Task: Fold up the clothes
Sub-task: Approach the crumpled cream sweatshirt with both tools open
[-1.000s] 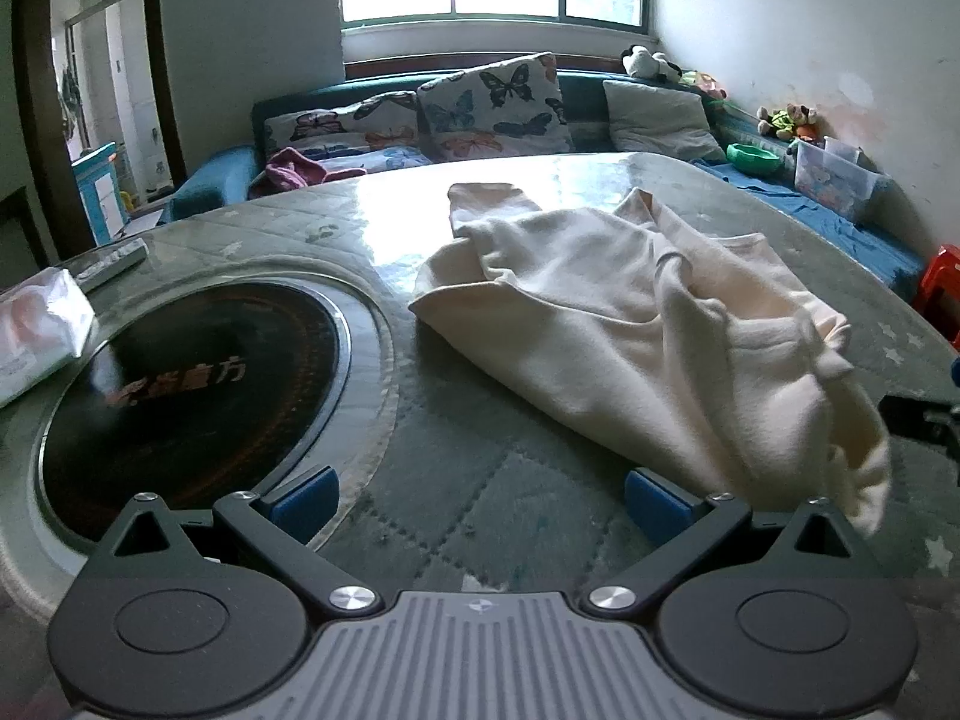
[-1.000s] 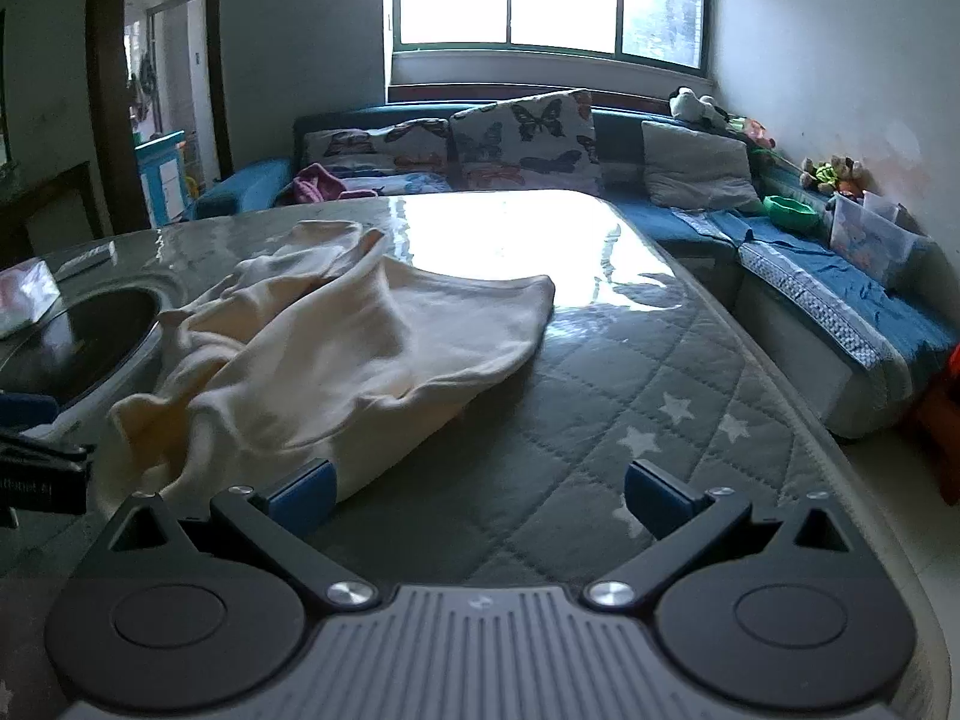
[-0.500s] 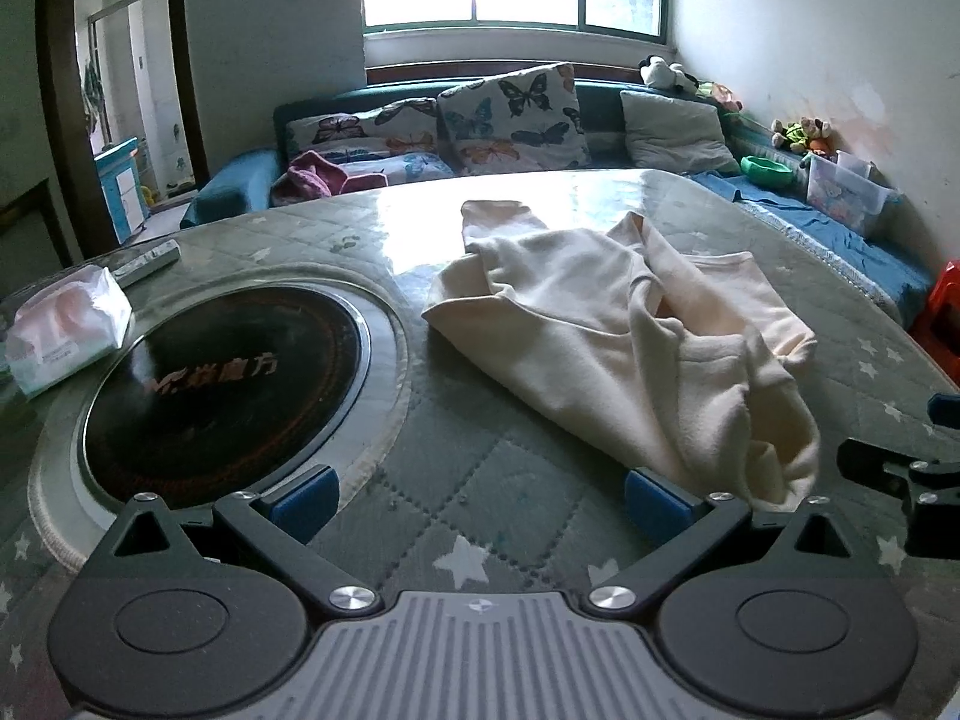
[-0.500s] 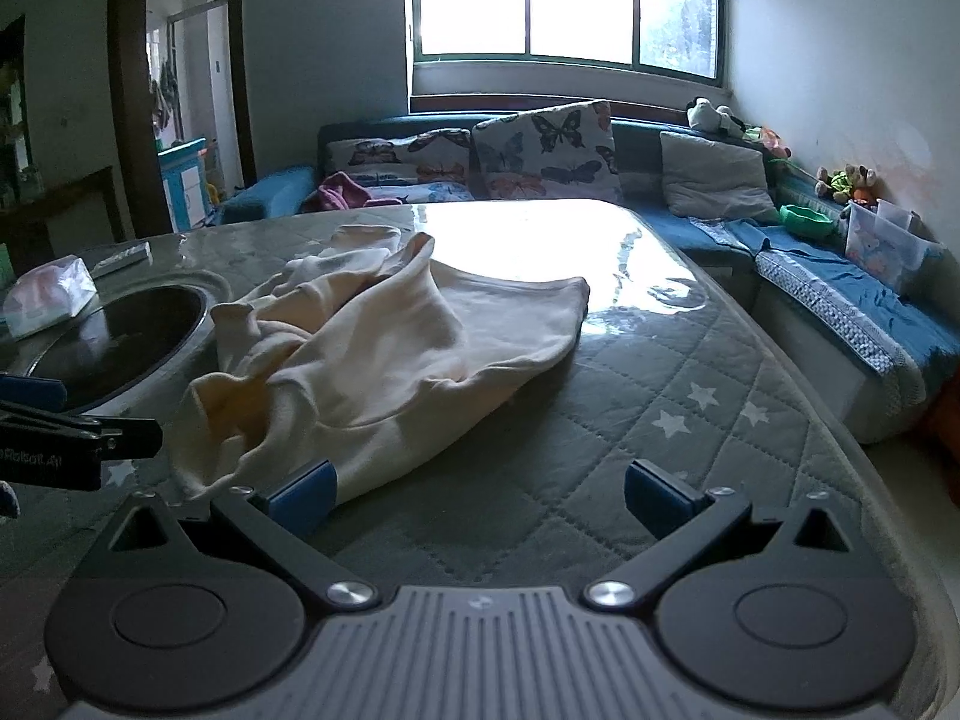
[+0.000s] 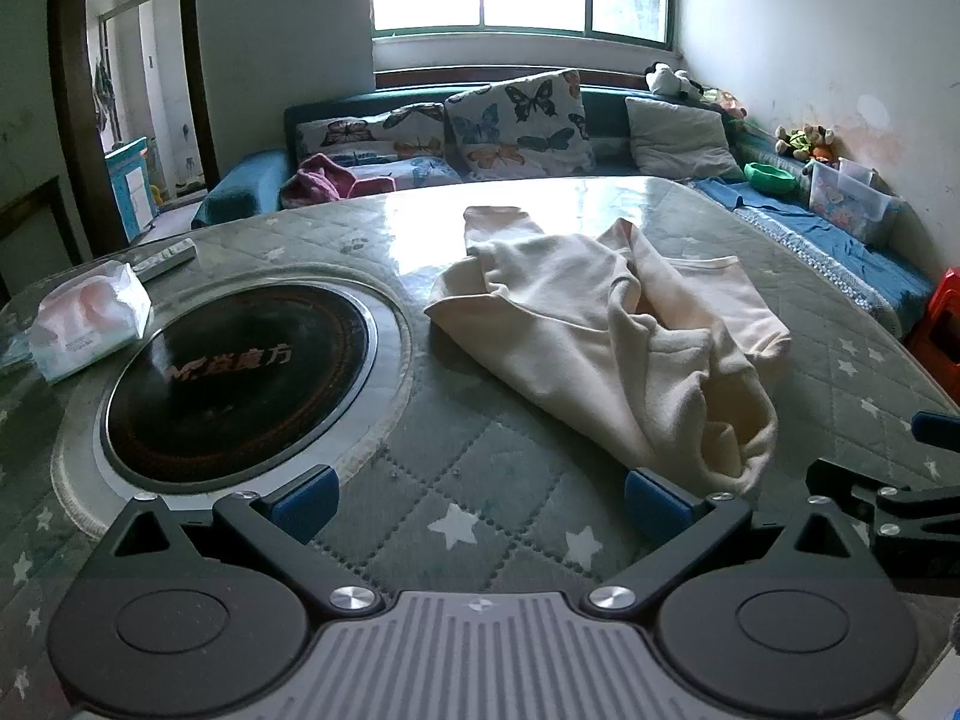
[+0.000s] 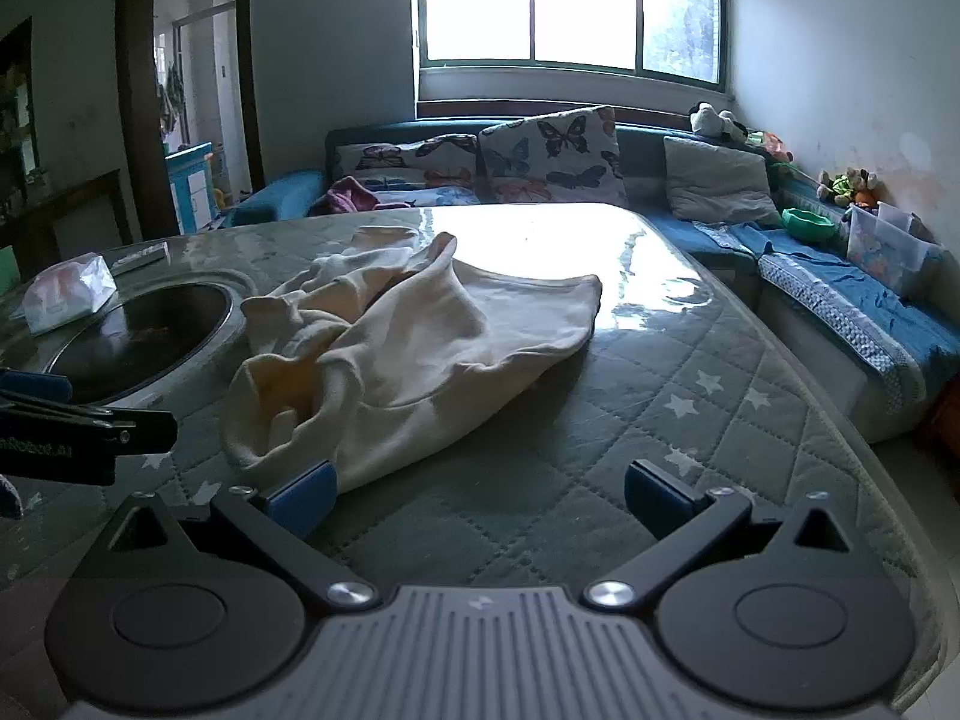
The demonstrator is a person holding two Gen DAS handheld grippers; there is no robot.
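Both grippers now sit farther back from the cream garment [image 5: 606,336] than a second ago, and higher above the worktop [image 5: 480,480]. In the left wrist view the garment looks smaller and lies wholly ahead of the left gripper [image 5: 480,495]; more of the black round plate [image 5: 240,372] and the tissue pack [image 5: 90,324] shows. The right gripper [image 6: 477,495] has also drawn away, and more quilted cover lies before its fingers [image 6: 654,492].
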